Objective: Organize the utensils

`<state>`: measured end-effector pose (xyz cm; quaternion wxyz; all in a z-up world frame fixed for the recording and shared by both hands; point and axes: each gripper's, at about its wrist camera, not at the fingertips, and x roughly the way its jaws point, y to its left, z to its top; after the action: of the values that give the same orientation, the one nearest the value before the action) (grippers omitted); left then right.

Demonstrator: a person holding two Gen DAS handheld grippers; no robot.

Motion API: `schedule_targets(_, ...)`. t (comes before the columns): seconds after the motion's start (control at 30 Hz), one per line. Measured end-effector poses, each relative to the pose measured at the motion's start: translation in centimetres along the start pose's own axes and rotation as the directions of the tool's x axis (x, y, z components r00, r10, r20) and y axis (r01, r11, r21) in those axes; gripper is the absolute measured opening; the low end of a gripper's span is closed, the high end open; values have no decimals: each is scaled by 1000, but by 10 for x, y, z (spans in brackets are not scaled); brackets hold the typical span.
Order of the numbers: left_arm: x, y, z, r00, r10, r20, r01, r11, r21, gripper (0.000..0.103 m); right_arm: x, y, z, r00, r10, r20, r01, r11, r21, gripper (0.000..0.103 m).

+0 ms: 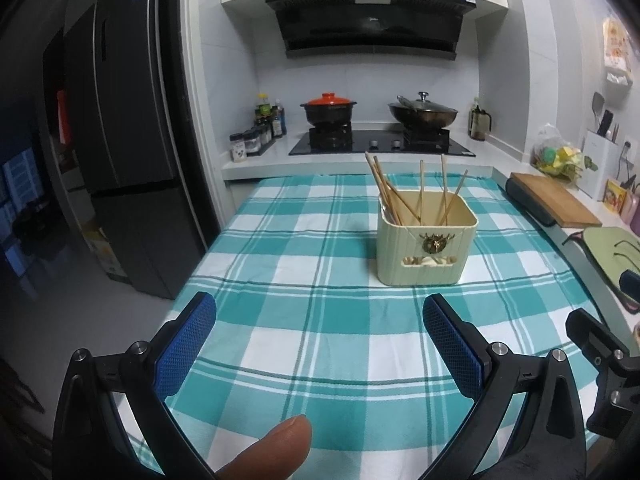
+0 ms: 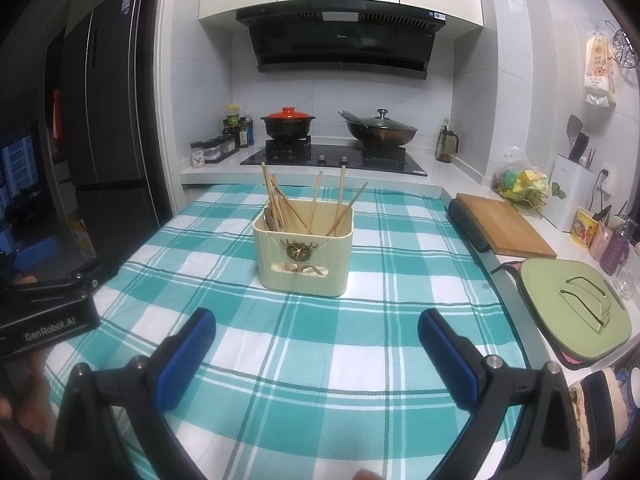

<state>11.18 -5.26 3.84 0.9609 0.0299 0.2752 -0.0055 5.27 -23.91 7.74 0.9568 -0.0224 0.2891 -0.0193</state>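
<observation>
Chopsticks standing loose in a cream holder, ahead of the left gripper and off toward its right jaw, well apart from both pads. Jaws spread wide, nothing between them but checked cloth. Sticks splayed at different angles, some crossed, tips fanned above the rim. Likely trouble from this side: closing on one stick and levering its neighbours, so that the bundle scatters or the light holder tips. Thumb low between the jaws, clear of the work. Part of the right gripper's body close beyond the right jaw, so a crowded reach could bring a knock between the two tools.

From the right wrist, holder straight ahead of the right gripper, slightly toward its left jaw, chopsticks leaning outward on both sides. Jaws wide apart here too, holding nothing. More utensils faintly visible through the slot low on the front wall; kind not clear. Left gripper's body just outside the left jaw. Further risks: cloth sliding or bunching under a pushed holder, and a thin stick slipping or twisting out of the pads if pinched near its tip.
</observation>
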Motion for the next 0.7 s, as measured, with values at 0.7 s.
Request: schedule_targets(0.7,-9,-11,-4,997,-70,-36,71,997,29,103,-10,-2,-2,1000,-9,7,9,1000,20,103)
